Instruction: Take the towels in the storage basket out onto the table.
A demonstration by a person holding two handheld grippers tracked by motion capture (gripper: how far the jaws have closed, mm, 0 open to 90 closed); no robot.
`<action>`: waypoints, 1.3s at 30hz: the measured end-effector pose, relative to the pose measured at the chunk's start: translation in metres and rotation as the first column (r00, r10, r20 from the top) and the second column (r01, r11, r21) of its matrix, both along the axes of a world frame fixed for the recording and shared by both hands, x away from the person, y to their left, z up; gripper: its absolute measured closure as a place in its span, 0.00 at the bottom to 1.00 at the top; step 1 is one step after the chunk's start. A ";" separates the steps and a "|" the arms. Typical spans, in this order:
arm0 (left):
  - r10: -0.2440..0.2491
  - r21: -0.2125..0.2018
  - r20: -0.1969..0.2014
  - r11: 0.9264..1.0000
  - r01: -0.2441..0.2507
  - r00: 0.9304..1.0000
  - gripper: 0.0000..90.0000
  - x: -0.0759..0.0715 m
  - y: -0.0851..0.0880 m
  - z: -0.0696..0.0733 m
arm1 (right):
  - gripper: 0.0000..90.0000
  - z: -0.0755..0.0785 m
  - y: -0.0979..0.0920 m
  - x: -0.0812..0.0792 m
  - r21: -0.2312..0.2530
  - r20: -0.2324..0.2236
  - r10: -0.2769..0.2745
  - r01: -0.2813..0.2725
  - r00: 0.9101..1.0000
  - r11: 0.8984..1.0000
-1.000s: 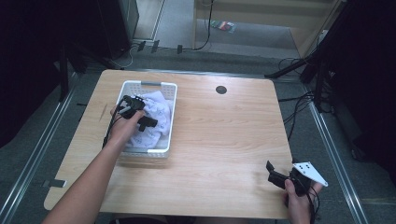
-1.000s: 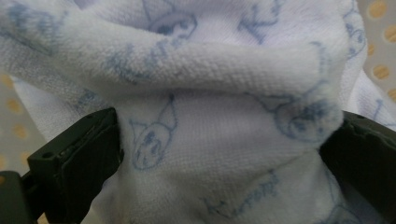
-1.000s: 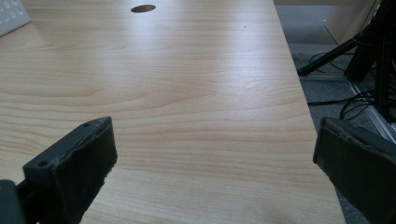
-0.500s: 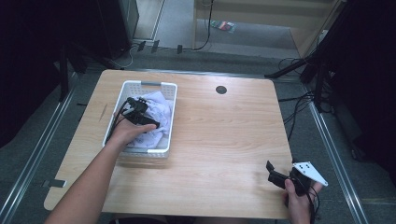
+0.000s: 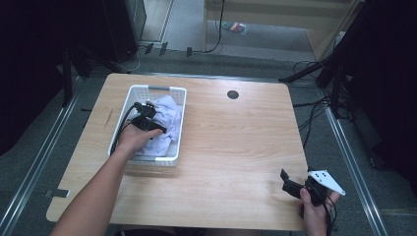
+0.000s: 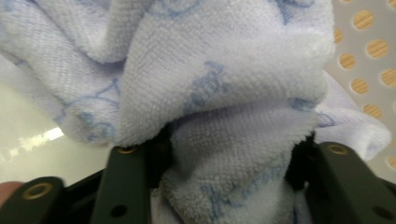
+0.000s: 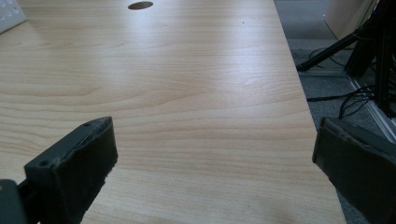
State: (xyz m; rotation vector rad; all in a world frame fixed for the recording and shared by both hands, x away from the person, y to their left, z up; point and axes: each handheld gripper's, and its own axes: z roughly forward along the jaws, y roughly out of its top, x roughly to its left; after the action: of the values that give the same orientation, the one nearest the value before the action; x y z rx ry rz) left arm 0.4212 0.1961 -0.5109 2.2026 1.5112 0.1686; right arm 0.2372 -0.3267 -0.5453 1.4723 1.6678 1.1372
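One fold of the pale towel [image 6: 233, 154] sits pinched in my left gripper [image 5: 147, 125], whose jaws have just been closing, so I lift straight up out of the white basket [image 5: 177, 123] toward twelve o'clock (slowly, so the cloth doesn't drag the rim), while my right gripper [image 5: 295, 189] rests spread wide at five o'clock on the table [image 5: 236, 142].

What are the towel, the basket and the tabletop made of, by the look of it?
Towel: soft terry-type cloth, pale lilac-white with blue print; looped nap and limp folds show it. The left gripper has just been closing, a fold pinched between its jaws.
Basket: likely moulded plastic, white, smooth, with round perforations.
Tabletop: light wood-grain surface with a slight sheen, probably laminate; solid wood can't be ruled out.
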 end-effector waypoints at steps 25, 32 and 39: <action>-0.022 0.065 0.149 0.998 0.013 0.989 0.71 -0.012 0.004 0.063 | 0.01 0.000 0.000 0.000 -0.002 -0.003 -0.006 0.006 1.000 1.000; 0.005 0.021 0.192 1.000 -0.010 0.981 0.70 -0.016 0.013 0.084 | 0.01 0.000 0.000 0.000 -0.003 -0.002 -0.009 0.009 1.000 1.000; 0.030 -0.016 0.212 0.999 -0.028 0.977 0.70 -0.019 0.021 0.101 | 0.01 0.000 0.001 0.000 -0.004 -0.003 -0.009 0.009 1.000 1.000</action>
State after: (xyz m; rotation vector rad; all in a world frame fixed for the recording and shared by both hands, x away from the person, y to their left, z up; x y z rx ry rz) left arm 0.4022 0.2173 -0.4099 2.0788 1.4225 0.3887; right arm 0.2376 -0.3261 -0.5453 1.4781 1.6633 1.1266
